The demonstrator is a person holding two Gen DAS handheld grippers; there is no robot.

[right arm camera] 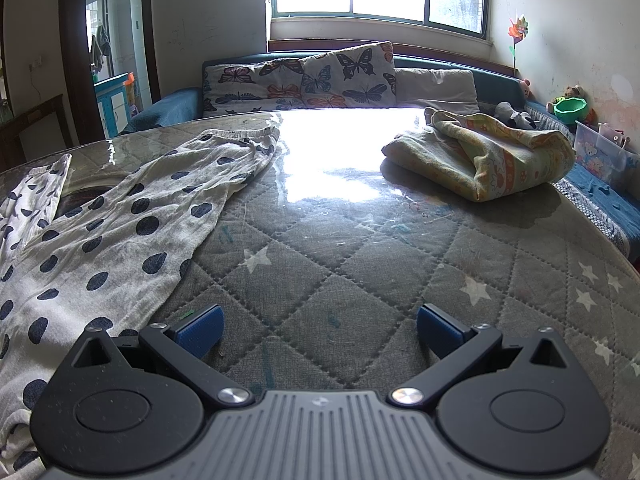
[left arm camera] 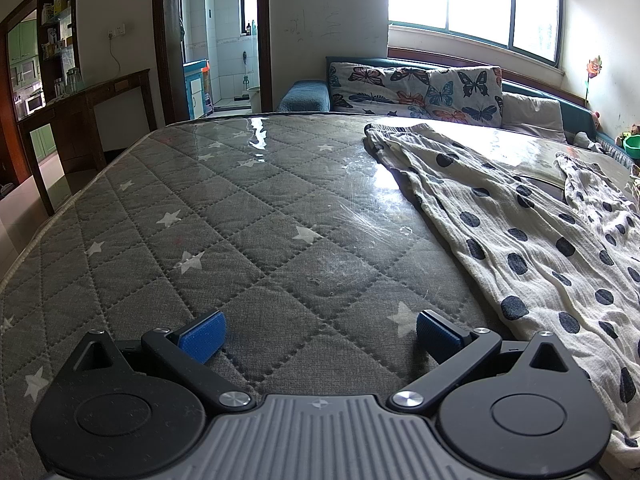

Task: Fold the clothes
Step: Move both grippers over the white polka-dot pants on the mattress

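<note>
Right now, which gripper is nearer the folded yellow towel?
Right. The yellow towel lies ahead and right of the right gripper; the left gripper sits beyond the polka-dot garment, towel unseen.

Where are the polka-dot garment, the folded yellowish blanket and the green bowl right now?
polka-dot garment [right arm camera: 120,232]: right wrist view, on its flat middle panel.
folded yellowish blanket [right arm camera: 492,156]: right wrist view, on its top fold.
green bowl [right arm camera: 570,109]: right wrist view, on its outer wall, far right by the wall.

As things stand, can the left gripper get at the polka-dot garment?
Probably yes: the left gripper is open and empty over bare mattress, and the polka-dot garment lies just beside it, nothing between.
</note>
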